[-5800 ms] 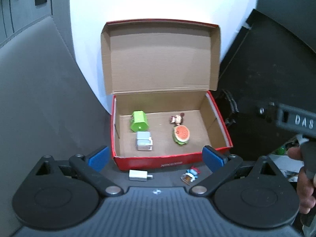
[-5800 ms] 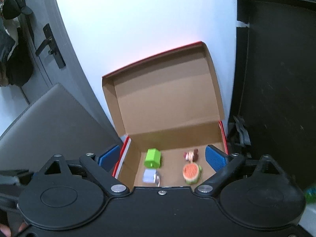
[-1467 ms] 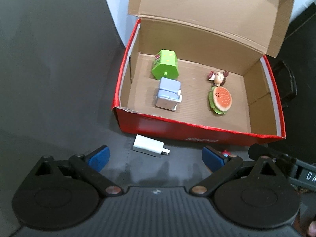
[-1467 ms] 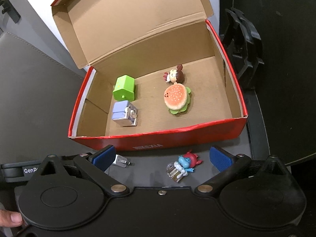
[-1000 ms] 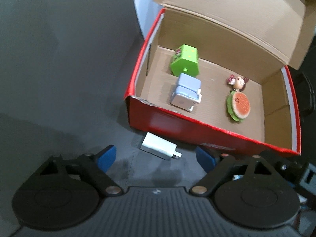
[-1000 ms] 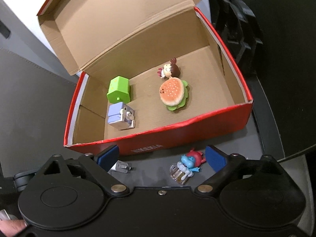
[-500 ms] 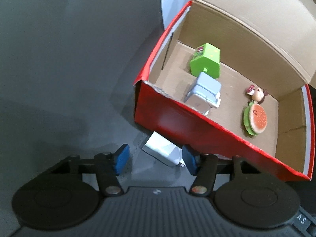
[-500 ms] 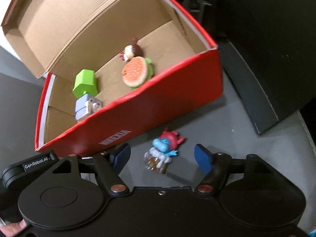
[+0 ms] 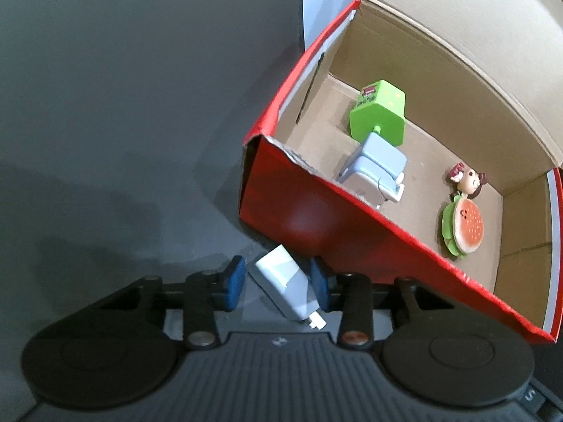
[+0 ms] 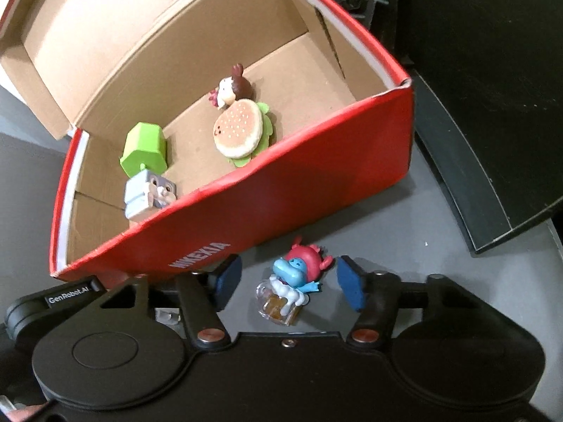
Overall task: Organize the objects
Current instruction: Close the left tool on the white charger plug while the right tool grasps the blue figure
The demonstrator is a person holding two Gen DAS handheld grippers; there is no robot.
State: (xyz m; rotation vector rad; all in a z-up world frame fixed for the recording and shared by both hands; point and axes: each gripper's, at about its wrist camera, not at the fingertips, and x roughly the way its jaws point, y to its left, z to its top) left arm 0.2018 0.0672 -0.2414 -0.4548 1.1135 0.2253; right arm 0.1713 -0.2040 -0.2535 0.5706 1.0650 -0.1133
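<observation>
Two grippers close in on the last loose items outside a red shoebox. The left gripper (image 9: 278, 283) has just been narrowing its jaws around a white charger (image 9: 285, 290), which lies slanted between the blue pads (image 9: 235, 281); the right-hand pad sits against the charger's edge, the other shows a thin gap, so the charger looks bracketed rather than firmly clamped, and it rests on the dark grey tabletop (image 9: 123, 140). The right gripper (image 10: 288, 279) has likewise been drawing its jaws inward around a small blue-and-red figurine (image 10: 293, 277), but clear space remains on both sides of the toy: those jaws are not yet gripping.

A second and a half ago both sets of jaws stood wide, higher above the table; both have since dropped to tabletop level and straddle their targets.

Just beyond the fingertips rises the front wall of the shoebox (image 10: 316, 190), lid propped back. Inside, farther ahead, sit a green block (image 9: 381, 117), a pale grey-blue charger (image 9: 374, 172), a burger toy (image 10: 241, 133) and a small doll head (image 10: 232, 91).

With four items already boxed, the job appears near its end: finish both grasps, lift over the front wall, release inside. The slanted charger could pivot as the pads tighten.
</observation>
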